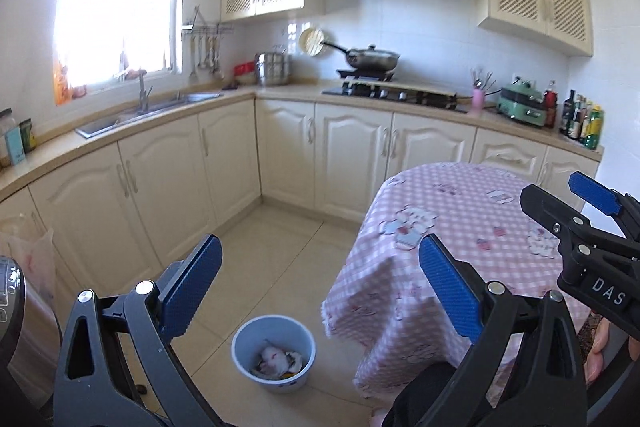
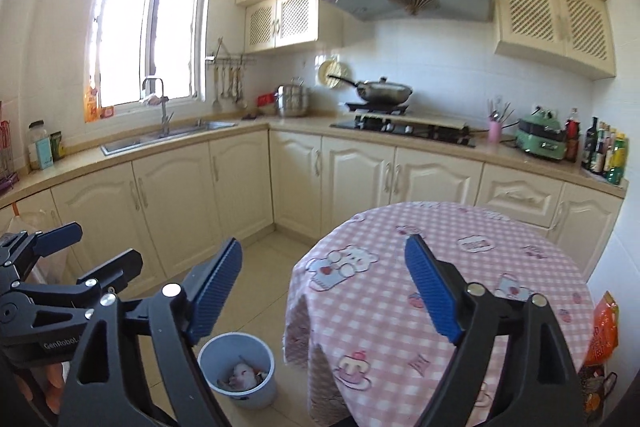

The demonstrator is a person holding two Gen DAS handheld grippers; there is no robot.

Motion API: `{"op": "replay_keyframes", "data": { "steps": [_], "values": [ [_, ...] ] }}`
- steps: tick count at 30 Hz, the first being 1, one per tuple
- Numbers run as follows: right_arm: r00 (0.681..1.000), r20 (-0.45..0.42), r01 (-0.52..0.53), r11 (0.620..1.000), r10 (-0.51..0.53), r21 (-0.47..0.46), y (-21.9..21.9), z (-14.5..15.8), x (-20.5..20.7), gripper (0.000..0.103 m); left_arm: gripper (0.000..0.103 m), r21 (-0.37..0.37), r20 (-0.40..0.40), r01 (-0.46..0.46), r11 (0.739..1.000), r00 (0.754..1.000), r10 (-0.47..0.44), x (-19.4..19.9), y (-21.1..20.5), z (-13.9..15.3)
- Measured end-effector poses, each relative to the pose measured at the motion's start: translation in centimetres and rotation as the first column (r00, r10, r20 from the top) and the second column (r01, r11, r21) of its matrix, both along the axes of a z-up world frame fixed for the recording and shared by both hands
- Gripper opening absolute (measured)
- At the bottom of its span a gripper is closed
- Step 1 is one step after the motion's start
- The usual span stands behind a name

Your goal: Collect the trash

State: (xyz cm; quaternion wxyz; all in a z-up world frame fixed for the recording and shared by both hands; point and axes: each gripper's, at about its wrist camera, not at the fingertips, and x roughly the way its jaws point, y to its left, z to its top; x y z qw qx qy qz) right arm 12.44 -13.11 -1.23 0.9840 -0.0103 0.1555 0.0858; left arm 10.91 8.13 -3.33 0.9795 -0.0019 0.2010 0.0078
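From the left wrist, the left gripper [image 1: 320,287] stands spread wide with nothing between its blue pads, raised over the tiled floor [image 1: 264,259] and pointing across the kitchen. Below it on the floor, just off the near-left edge of the table [image 1: 460,227], sits a pale blue bin [image 1: 240,347]. Inside lies the trash [image 1: 276,363]: crumpled white paper and a few scraps, one yellowish; it covers the bottom only. The bin's place beside the table probably lets things be dropped in without walking. The right gripper [image 1: 560,203] shows at the right edge, over the pink checked cloth, parted and empty.

From the right wrist, the right gripper [image 2: 324,291] is likewise wide apart, holding nothing, aimed over the table's [image 2: 440,227] left edge. The tabletop shows only its printed cloth; no loose litter is visible there. The bin [image 2: 208,355] stands on the floor by the table's near-left edge, with the trash [image 2: 242,377] in its bottom. The left gripper [image 2: 76,247] appears at the left edge, empty. With both claws free and high, collecting looks finished or nearly so.
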Motion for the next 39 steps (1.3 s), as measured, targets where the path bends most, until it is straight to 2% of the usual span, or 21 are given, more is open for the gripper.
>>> {"op": "replay_keyframes", "data": {
  "steps": [5,10,20,25,39],
  "values": [
    [0.997,0.062,0.043,0.999,-0.044,0.012,-2.2,0.6,-4.2,0.090,0.096,0.036,0.073,0.022,0.999,0.997,-0.025,-3.1,-1.8,0.8],
    [0.990,0.107,0.089,0.996,-0.092,0.031,-4.1,0.9,-7.7,0.093,0.096,0.042,0.136,0.028,0.999,0.990,-0.033,-6.1,-3.2,1.4],
    [0.978,0.180,0.098,0.995,-0.101,0.028,-5.8,1.8,-13.1,0.096,0.096,0.052,0.207,0.037,0.998,0.977,-0.047,-10.3,-5.4,2.9],
    [0.971,0.211,0.110,0.994,-0.111,0.021,-6.0,2.0,-14.5,0.096,0.096,0.051,0.233,0.032,0.998,0.971,-0.043,-11.2,-5.8,3.4],
    [0.970,0.213,0.116,0.993,-0.117,0.021,-5.8,1.9,-15.0,0.097,0.096,0.054,0.249,0.038,0.998,0.967,-0.051,-11.8,-5.6,3.5]
  ]
}}
